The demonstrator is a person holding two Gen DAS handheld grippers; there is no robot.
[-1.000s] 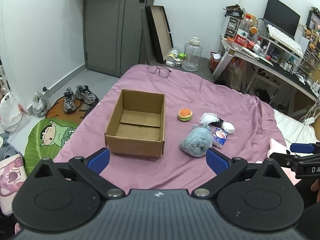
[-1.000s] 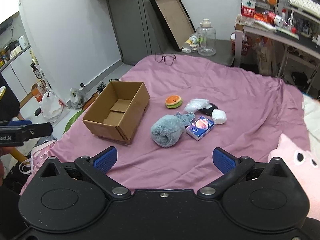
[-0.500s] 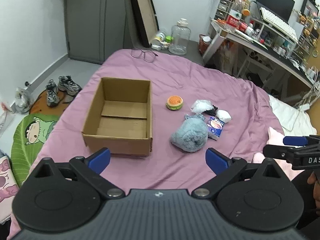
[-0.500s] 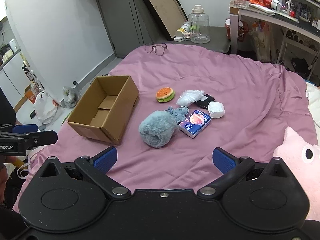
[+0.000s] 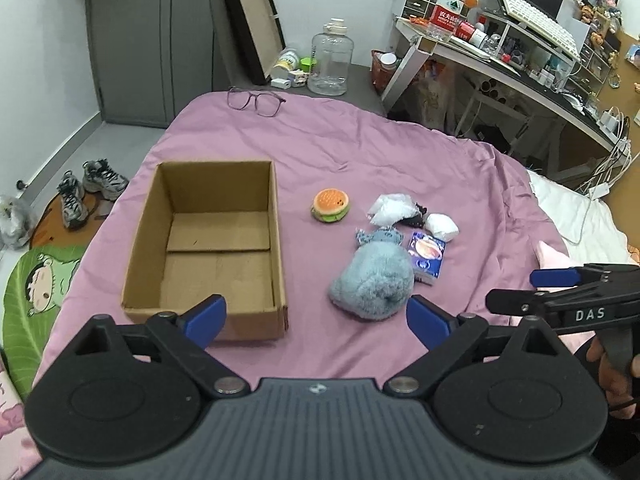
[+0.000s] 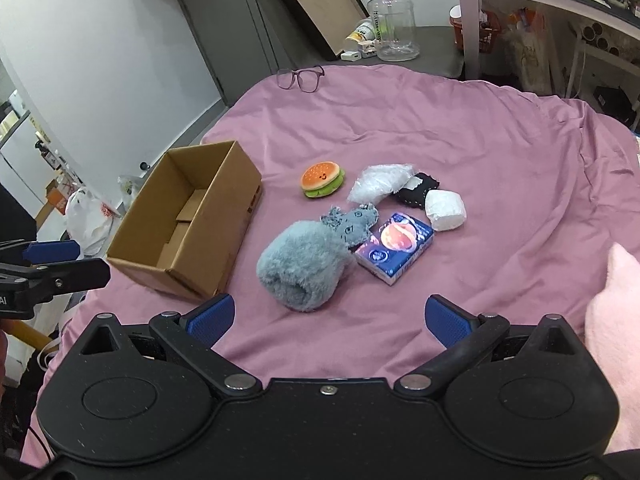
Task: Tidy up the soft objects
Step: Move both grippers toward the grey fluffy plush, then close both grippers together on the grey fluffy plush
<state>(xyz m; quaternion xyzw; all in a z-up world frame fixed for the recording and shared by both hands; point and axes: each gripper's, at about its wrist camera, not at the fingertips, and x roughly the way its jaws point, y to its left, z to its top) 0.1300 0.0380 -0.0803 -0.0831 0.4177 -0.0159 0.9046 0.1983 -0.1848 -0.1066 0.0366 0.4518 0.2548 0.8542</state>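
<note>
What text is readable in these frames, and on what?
"DAS": white letters on the right gripper, seen from the left wrist view.
"AI": end of a cut-off word on the left gripper, at the right wrist view's left edge.
Water bottle on the desk: red label with white Chinese characters, too small to read reliably.
Tissue pack: blue round logo, print too blurred.
Cardboard box: dark marks on the side, illegible.

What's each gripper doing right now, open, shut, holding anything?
Left gripper: open, holding nothing, above the bedspread near the cardboard box.
Right gripper: open, holding nothing, facing the grey plush toy.
</note>
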